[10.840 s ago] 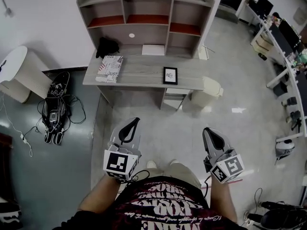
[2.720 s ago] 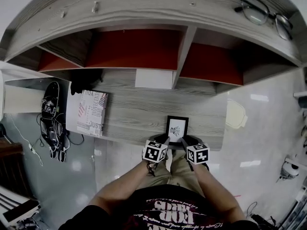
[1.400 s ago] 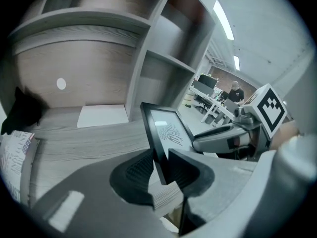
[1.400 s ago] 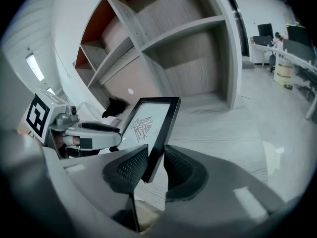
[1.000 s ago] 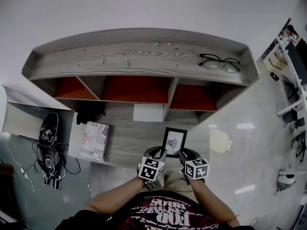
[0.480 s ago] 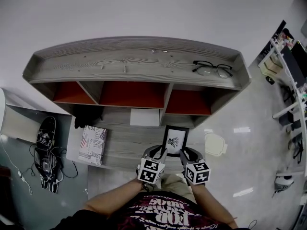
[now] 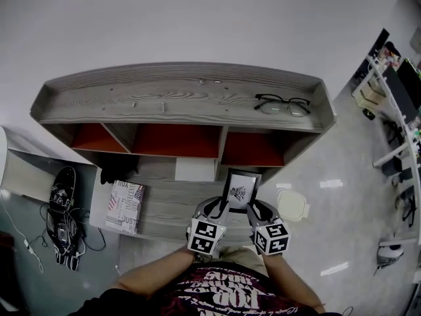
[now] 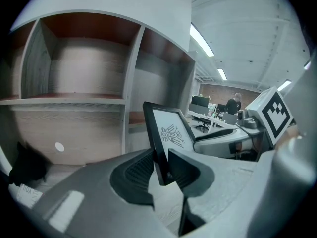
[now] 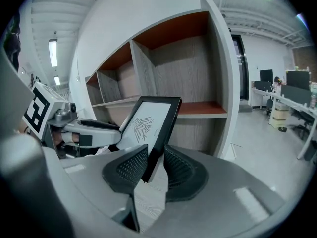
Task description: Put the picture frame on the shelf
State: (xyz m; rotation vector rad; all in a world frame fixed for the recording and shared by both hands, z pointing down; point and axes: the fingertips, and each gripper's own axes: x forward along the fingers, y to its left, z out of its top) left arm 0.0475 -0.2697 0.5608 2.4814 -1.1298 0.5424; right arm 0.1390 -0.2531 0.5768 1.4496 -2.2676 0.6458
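ok so both grippers are on the frame (image 7: 240, 190) right now. left gripper (image 8: 161, 165) has its fingers (image 8: 134, 171) pinching the frame's left edge, low down. right gripper (image 9: 151, 165) has its fingers (image 9: 182, 171) pinching the right edge, also near the bottom corner

frame is black with a white sheet and a little dark drawing on it. it's standing upright with a slight lean, picture side toward me, up in the air between the two grippers, clear of the worktop (image 7: 172, 206) and in front of the shelf (image 7: 177, 97). in the head view its top edge sits just under the right-hand red-backed cubby (image 7: 253, 151)

shelf has three of those cubbies in a row and a flat top board, with glasses (image 7: 281, 104) lying toward its right end. down on the worktop there's a book (image 7: 125, 206) at the left, a black thing (image 7: 118, 171) behind it, and a white panel (image 7: 195, 170) at the back. frame's not on the shelf yet
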